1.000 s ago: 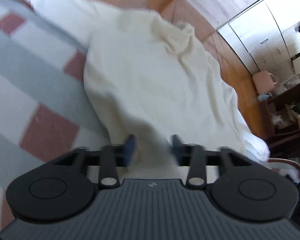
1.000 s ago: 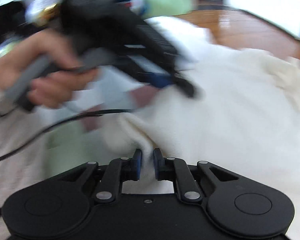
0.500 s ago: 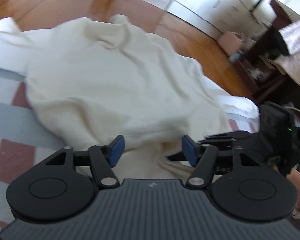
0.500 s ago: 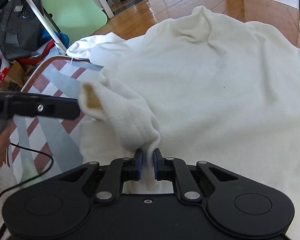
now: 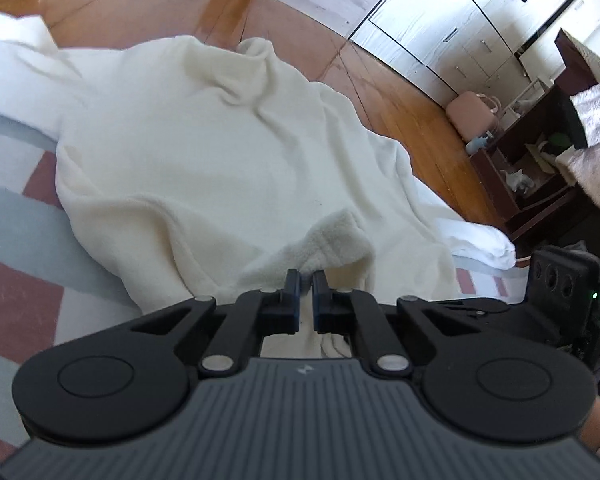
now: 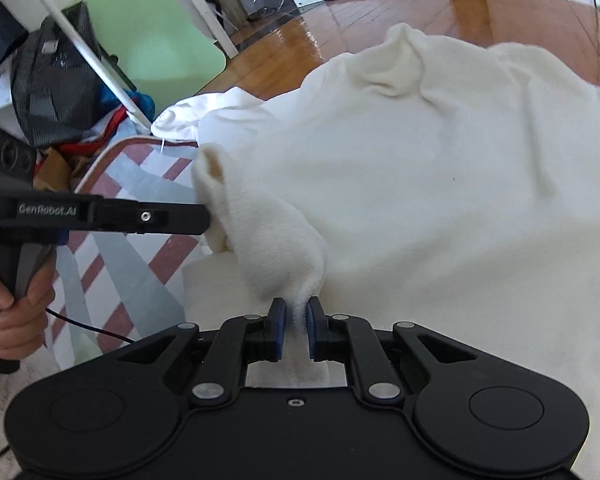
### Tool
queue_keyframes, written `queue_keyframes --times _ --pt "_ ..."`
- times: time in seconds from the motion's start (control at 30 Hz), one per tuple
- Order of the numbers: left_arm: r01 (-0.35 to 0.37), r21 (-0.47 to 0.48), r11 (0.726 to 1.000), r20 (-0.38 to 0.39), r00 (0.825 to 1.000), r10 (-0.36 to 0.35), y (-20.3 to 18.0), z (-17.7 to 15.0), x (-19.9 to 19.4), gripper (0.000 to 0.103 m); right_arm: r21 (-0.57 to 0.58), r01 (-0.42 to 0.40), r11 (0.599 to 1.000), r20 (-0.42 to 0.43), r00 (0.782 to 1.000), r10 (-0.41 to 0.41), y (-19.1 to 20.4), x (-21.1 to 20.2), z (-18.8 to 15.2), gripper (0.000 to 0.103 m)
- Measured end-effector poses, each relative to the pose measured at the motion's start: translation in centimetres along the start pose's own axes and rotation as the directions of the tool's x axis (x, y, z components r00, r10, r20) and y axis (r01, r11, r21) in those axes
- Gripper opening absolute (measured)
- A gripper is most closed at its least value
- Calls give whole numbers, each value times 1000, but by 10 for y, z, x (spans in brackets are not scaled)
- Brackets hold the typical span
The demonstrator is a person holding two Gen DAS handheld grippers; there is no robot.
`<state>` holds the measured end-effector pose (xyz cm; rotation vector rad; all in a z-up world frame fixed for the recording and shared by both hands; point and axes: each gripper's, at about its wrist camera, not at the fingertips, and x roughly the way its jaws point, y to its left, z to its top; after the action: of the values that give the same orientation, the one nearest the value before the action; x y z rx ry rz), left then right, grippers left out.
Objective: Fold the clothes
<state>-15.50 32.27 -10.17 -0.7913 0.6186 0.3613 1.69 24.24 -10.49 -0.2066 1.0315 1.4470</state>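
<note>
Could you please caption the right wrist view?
Right gripper and left gripper pinch one fold of cream fleece garment.

I count one cream fleece garment [image 5: 204, 168], one white cloth [image 5: 480, 240] beneath it, one checked mat [image 5: 16, 216], two tongs, left tongs [image 5: 303, 276] and right tongs [image 6: 295, 308], one pink bag [image 5: 474, 114]

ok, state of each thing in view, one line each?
left gripper: shut on fleece hem
right gripper: shut on fleece hem
fleece: spread out, rumpled, unfolded, near edge lifted
white cloth: under fleece, lying flat
mat: flat on floor
</note>
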Motion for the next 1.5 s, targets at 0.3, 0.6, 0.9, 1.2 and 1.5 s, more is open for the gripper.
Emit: queue_keyframes --times 0.3,0.6,0.9,1.2,1.5 --pt "110 -171 979 170 982 -80 9 2 -31 47 18 -61 998 17 998 61 2 -8 6 13" --pt "-142 -114 983 -6 990 142 5 -6 1 45 105 -140 985 38 990 137 -6 -14 8 14" --pt "-204 -35 978 2 979 205 -1 -6 12 43 -40 -93 995 -47 995 91 22 -14 -2 48" --pt "-194 -51 980 37 980 196 1 -5 10 43 43 -107 993 -72 991 110 -2 -12 -19 19" --pt "-210 9 978 40 977 210 -6 -3 13 44 51 -77 996 -39 996 79 -9 -17 -20 10"
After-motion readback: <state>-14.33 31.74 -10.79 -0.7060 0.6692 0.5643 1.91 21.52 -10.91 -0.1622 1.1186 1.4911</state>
